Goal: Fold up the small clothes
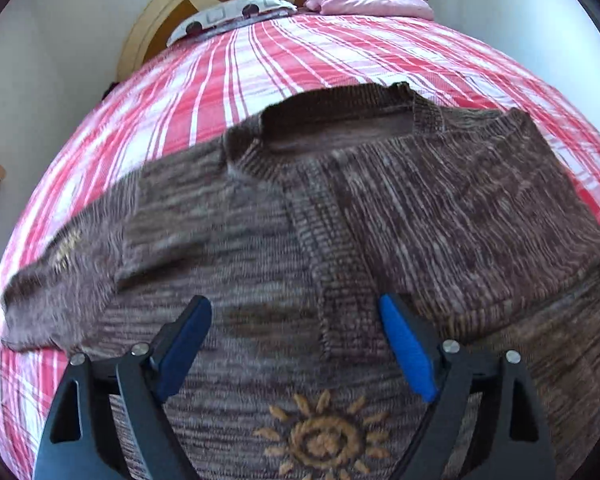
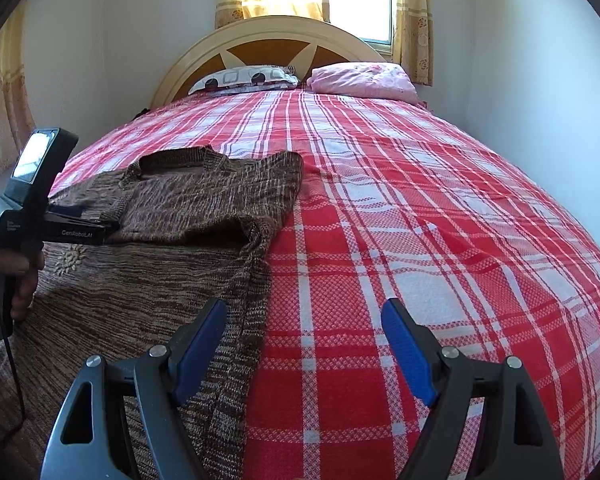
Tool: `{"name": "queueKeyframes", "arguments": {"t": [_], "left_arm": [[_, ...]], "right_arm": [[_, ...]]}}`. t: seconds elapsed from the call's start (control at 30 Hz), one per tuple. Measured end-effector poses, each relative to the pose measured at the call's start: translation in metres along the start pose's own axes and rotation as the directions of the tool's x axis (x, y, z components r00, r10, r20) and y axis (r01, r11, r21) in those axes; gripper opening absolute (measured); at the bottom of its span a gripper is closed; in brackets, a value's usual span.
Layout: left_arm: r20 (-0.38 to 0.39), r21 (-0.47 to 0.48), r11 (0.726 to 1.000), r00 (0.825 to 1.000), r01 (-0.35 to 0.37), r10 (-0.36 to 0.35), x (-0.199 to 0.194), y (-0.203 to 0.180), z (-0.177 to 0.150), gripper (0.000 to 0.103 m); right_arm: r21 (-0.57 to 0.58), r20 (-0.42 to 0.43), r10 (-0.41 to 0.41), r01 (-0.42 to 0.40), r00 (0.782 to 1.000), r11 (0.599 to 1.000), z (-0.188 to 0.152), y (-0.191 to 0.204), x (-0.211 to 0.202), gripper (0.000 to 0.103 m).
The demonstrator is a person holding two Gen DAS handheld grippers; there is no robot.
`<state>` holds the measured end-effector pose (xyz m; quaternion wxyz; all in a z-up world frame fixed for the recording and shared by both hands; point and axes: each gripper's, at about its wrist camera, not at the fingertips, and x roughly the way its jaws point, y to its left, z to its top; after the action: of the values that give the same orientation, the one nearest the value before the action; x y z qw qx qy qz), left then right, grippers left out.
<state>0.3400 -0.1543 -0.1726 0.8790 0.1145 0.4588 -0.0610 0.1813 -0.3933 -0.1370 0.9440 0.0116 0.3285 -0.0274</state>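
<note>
Bedspread (image 2: 420, 240) bare right of sweater (image 2: 172, 216)

The brown sweater (image 1: 420, 208) is coarse, ribbed knit with a fuzzy embroidered sun. The bedspread (image 2: 440, 240) is matt woven plaid cloth. The headboard (image 2: 268, 40), at upper centre, is smooth glossy wood. The left hand-held gripper (image 1: 296, 344) looks matt black plastic with blue rubbery pads (image 1: 408, 356).

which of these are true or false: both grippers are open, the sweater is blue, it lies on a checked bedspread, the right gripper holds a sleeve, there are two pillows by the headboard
1. Both grippers are open. True: left gripper and right gripper hold nothing.
2. The sweater is blue. False: the sweater is brown.
3. It lies on a checked bedspread. True: a red and white bedspread.
4. The right gripper holds a sleeve. False: its jaws are empty, beside the sweater's edge.
5. Two pillows lie by the headboard. True: a patterned pillow and a pink pillow.
</note>
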Motion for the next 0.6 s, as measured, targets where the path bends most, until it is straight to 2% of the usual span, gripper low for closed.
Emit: {"name": "queueKeyframes", "arguments": {"t": [0.1, 0.17, 0.23, 0.33, 0.43, 0.47, 0.5, 0.6], "left_arm": [[0.022, -0.019, 0.999, 0.999, 0.028, -0.027, -0.002, 0.006, -0.008, 0.091], [0.029, -0.052, 0.997, 0.998, 0.049, -0.048, -0.002, 0.009, -0.011, 0.093], [0.025, -0.083, 0.995, 0.999, 0.050, -0.048, 0.001, 0.013, -0.012, 0.098], [0.029, -0.097, 0.993, 0.998, 0.064, -0.062, 0.001, 0.015, -0.013, 0.101], [0.038, -0.112, 0.991, 0.997, 0.077, -0.073, 0.000, 0.019, -0.017, 0.102], [0.040, -0.113, 0.990, 0.996, 0.080, -0.076, 0.000, 0.019, -0.017, 0.102], [0.043, -0.114, 0.990, 0.996, 0.084, -0.080, 0.000, 0.019, -0.018, 0.102], [0.041, -0.117, 0.988, 0.995, 0.096, -0.092, -0.001, 0.021, -0.019, 0.102]], "right_arm": [[-0.063, 0.034, -0.014, 0.016, 0.999, 0.998, 0.018, 0.014, -0.010, 0.080], [-0.127, 0.066, 0.044, -0.035, 0.997, 0.991, 0.042, 0.031, -0.015, 0.080], [-0.136, 0.063, 0.113, -0.104, 0.992, 0.985, 0.063, 0.043, -0.008, 0.080], [-0.146, -0.015, 0.214, -0.214, 0.977, 0.966, 0.085, 0.062, 0.027, 0.080], [-0.157, -0.159, 0.162, -0.187, 0.974, 0.970, 0.078, 0.068, 0.077, 0.080], [-0.124, -0.244, 0.148, -0.182, 0.958, 0.975, 0.069, 0.063, 0.097, 0.080], [-0.099, -0.277, 0.143, -0.176, 0.950, 0.979, 0.062, 0.057, 0.105, 0.080], [-0.071, -0.236, 0.159, -0.180, 0.959, 0.981, 0.059, 0.046, 0.093, 0.080]]}}
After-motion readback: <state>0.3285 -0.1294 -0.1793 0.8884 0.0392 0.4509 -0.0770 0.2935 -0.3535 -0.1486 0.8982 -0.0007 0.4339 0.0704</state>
